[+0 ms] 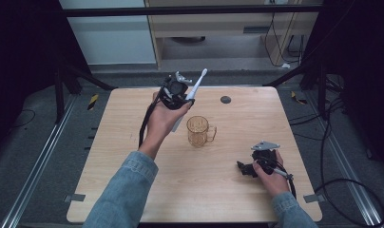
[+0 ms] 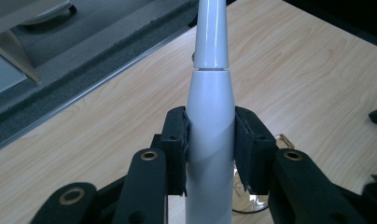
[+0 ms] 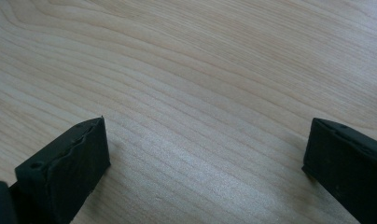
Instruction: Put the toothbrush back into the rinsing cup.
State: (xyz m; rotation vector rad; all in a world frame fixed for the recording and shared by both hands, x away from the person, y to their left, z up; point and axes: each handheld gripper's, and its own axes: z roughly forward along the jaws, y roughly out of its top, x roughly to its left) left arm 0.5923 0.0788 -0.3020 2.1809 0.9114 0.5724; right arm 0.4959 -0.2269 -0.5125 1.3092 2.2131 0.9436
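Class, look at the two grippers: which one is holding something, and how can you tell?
The left gripper, raised above the table, is clamped on the white electric toothbrush. The right gripper rests open with nothing between its jaws.

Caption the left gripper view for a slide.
Left gripper clamps a white toothbrush over the wooden table.

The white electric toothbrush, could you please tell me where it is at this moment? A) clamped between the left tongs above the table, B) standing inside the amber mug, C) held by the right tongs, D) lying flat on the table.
A: the left tongs press on both sides of the white electric toothbrush, held above the table near the amber mug.
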